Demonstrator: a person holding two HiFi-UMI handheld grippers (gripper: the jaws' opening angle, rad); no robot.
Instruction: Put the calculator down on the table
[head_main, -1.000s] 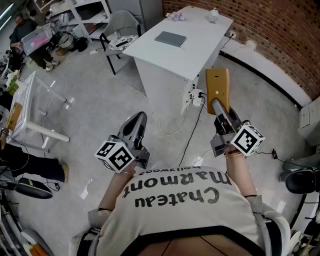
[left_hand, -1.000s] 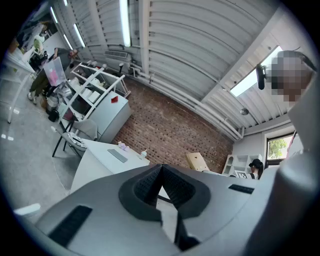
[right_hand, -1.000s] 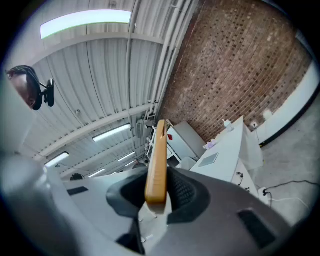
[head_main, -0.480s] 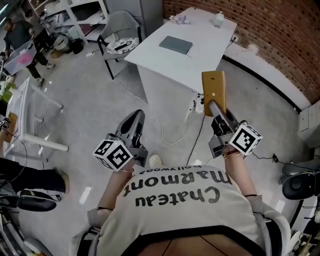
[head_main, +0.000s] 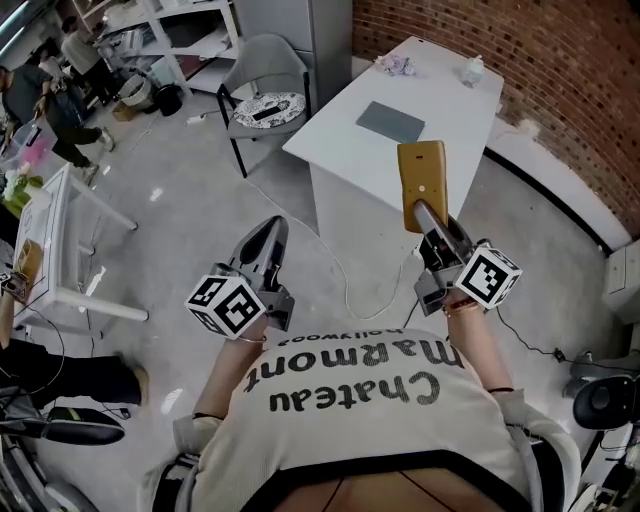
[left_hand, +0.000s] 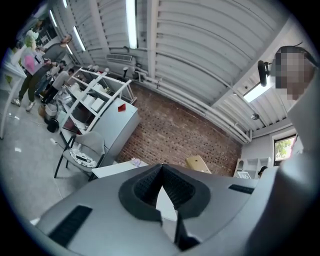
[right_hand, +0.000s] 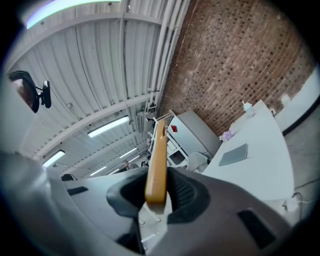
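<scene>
An ochre-yellow calculator (head_main: 422, 185) sticks out edge-on from my right gripper (head_main: 425, 212), which is shut on its near end. In the right gripper view the calculator (right_hand: 158, 160) stands upright between the dark pads (right_hand: 186, 192). It hangs in the air over the floor, short of the white table (head_main: 450, 105) ahead. My left gripper (head_main: 268, 232) is level beside it, shut, with nothing in it; its tips meet in the left gripper view (left_hand: 161, 170), where the calculator (left_hand: 197, 163) also shows at the right.
A grey flat pad (head_main: 391, 121) lies on the table, with small items (head_main: 399, 66) and a bottle (head_main: 472, 70) at its far end. A grey chair (head_main: 270, 105) stands left of the table. A cable (head_main: 345, 285) runs over the floor. Brick wall (head_main: 560, 70) behind.
The table and chair have drawn nearer and shifted right in the head view as the person walks forward. Both grippers keep the same pose, the calculator still held.
</scene>
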